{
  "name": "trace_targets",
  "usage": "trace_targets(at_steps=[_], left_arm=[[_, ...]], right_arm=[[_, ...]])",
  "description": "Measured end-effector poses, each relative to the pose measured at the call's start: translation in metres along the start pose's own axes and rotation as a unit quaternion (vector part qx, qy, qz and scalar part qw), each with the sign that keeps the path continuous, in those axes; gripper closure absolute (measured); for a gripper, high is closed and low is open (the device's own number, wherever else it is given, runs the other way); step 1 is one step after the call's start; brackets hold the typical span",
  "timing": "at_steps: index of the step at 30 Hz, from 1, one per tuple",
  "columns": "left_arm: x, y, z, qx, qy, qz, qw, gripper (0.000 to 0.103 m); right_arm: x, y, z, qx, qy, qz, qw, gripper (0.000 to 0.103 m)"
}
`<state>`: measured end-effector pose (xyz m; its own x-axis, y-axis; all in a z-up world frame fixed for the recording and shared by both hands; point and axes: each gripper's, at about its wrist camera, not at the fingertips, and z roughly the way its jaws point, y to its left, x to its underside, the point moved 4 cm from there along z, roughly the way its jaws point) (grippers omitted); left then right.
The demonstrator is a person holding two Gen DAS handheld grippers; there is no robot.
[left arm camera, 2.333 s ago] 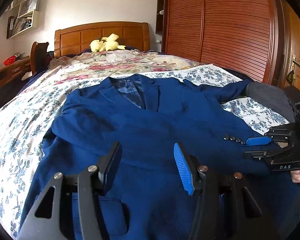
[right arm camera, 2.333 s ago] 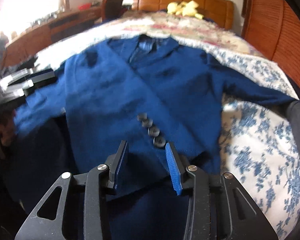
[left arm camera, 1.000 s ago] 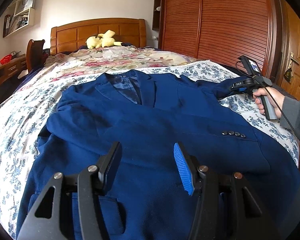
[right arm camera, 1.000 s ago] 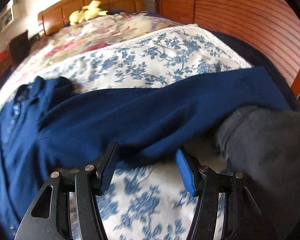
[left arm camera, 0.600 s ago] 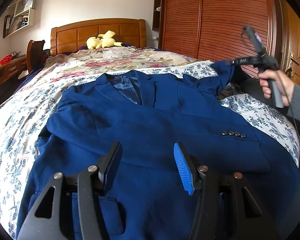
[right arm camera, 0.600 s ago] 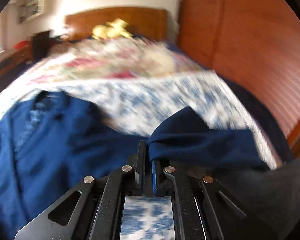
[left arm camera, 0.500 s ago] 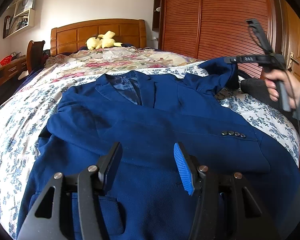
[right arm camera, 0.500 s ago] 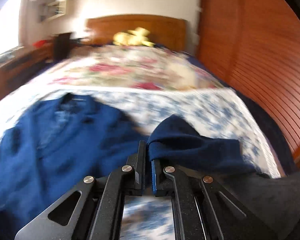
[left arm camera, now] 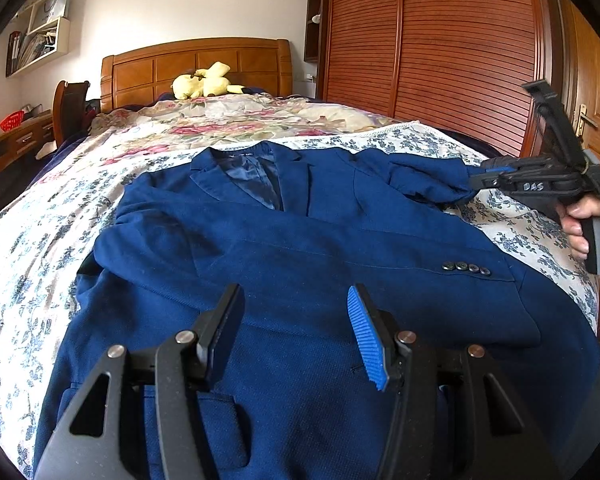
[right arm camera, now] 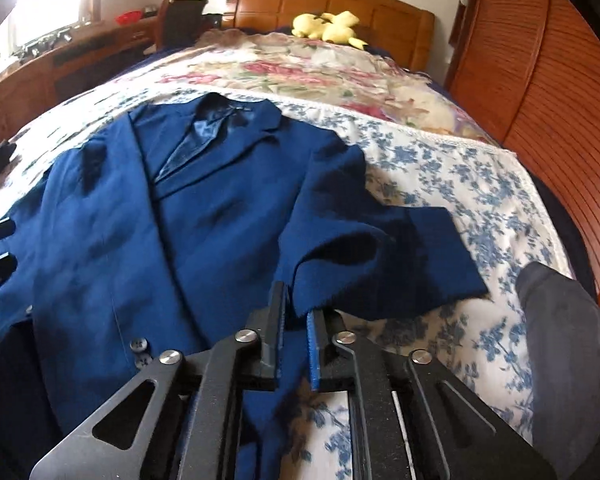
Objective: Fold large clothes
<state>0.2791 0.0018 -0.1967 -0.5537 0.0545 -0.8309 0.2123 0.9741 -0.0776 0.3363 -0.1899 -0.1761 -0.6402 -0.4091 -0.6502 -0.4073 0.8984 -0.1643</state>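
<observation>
The blue blazer (left arm camera: 300,264) is lying face up on the bed (left arm camera: 32,248), collar toward the headboard (left arm camera: 196,64), directly ahead of and beneath your left gripper (left arm camera: 296,320). Its sleeve (right arm camera: 384,256) is doubling back over itself toward the chest, just ahead of your right gripper (right arm camera: 296,320), with the cuff end pointing right across the floral sheet. That gripper's jaws have just been opening a little from a tight pinch; a fold of the sleeve is sitting in the narrow gap, and the pads appear to be pressing it lightly, though the contact is hard to confirm. Your left gripper is hovering about half open over the blazer's lower front, gripping nothing. 4 dark cuff buttons (left arm camera: 466,267) are showing to its right. In the left wrist view, your right hand (left arm camera: 580,224) is holding the other gripper at the far right. A yellow plush toy (left arm camera: 204,84) is resting far ahead by the headboard.
</observation>
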Motion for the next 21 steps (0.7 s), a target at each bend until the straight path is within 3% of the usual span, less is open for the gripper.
trace_targets(at_steps=[2, 4, 8, 15, 21], left_arm=[[0.0, 0.0, 0.0, 0.0, 0.0, 0.0, 1.0, 0.05], [0.0, 0.0, 0.0, 0.0, 0.0, 0.0, 1.0, 0.05], [0.0, 0.0, 0.0, 0.0, 0.0, 0.0, 1.0, 0.05], [0.0, 0.0, 0.001, 0.001, 0.002, 0.0, 1.0, 0.05], [0.002, -0.001, 0.004, 0.003, 0.007, -0.001, 1.0, 0.05]], right_arm=[[-0.001, -0.005, -0.009, 0.005, -0.009, 0.004, 1.0, 0.067], [-0.004, -0.011, -0.02, 0.011, -0.027, 0.009, 1.0, 0.052], [-0.012, -0.032, -0.027, 0.039, -0.046, 0.011, 0.998, 0.048], [-0.019, -0.082, 0.012, 0.076, -0.021, 0.042, 0.996, 0.046], [-0.018, -0.112, 0.048, 0.092, 0.01, 0.071, 0.993, 0.036]])
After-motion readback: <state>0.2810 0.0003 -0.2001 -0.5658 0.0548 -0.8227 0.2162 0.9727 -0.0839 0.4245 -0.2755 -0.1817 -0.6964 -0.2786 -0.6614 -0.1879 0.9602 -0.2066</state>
